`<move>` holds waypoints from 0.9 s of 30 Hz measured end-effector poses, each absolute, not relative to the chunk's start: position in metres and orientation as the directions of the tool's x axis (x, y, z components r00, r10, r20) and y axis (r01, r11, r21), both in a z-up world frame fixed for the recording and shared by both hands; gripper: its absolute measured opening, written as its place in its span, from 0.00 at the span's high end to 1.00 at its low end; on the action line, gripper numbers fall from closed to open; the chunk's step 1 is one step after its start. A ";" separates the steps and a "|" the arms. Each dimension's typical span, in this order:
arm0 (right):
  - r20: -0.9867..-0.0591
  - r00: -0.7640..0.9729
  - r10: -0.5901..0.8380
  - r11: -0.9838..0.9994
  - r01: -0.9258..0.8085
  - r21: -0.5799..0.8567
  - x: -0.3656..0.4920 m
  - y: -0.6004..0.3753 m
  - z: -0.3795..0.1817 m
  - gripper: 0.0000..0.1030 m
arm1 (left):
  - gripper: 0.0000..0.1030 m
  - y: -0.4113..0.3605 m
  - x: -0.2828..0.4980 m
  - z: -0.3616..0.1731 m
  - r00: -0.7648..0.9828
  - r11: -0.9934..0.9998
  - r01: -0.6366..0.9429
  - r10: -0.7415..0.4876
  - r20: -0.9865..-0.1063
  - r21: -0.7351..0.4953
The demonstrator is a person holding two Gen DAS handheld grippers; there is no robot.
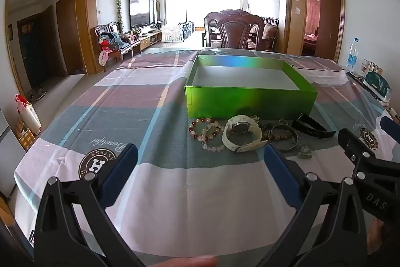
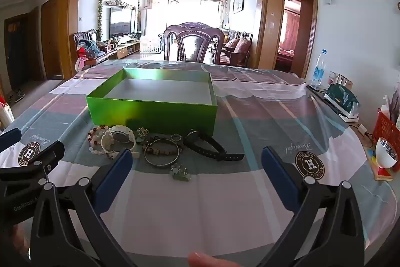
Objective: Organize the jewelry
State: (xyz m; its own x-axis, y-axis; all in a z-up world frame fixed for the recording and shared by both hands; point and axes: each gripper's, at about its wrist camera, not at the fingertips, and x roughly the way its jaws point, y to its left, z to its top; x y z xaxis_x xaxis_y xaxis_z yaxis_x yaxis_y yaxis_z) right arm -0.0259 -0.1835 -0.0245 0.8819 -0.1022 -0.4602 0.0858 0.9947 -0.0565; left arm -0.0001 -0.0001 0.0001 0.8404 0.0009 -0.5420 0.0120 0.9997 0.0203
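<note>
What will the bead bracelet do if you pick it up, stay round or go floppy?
Probably floppy: the bead bracelet is many separate round beads lying in loose loops, so it would likely sag and dangle. The glossy beads look slippery and might slide or roll when pushed on the tablecloth.

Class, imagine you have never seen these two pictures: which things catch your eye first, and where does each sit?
The shiny green box stands out first, open and empty in the middle of the checked tablecloth. Just in front of it lies a small heap of jewelry, with a white watch, a black watch and a beaded bracelet. Nearest the viewer, both claws stand wide open over the cloth, holding nothing.
</note>
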 end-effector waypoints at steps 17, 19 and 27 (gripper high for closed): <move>-0.466 0.880 -0.096 0.995 0.083 -0.048 -0.026 -0.184 -0.025 0.03 | 0.03 -0.001 -0.001 0.007 0.841 1.000 0.011 0.004 -0.541 0.024; -0.468 0.879 -0.096 0.995 0.084 -0.047 -0.025 -0.185 -0.025 0.03 | 0.03 -0.003 -0.001 0.008 0.841 1.000 0.011 0.003 -0.542 0.023; -0.467 0.879 -0.096 0.995 0.083 -0.048 -0.024 -0.182 -0.025 0.03 | 0.03 -0.001 -0.001 0.003 0.842 1.000 0.013 0.002 -0.540 0.024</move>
State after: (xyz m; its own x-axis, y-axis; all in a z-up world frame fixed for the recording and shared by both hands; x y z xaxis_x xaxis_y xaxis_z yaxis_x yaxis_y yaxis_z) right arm -0.0243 -0.1821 -0.0251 0.8793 -0.0959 -0.4665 0.0833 0.9954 -0.0476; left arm -0.0008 -0.0014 0.0028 0.8419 0.0025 -0.5396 0.0126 0.9996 0.0243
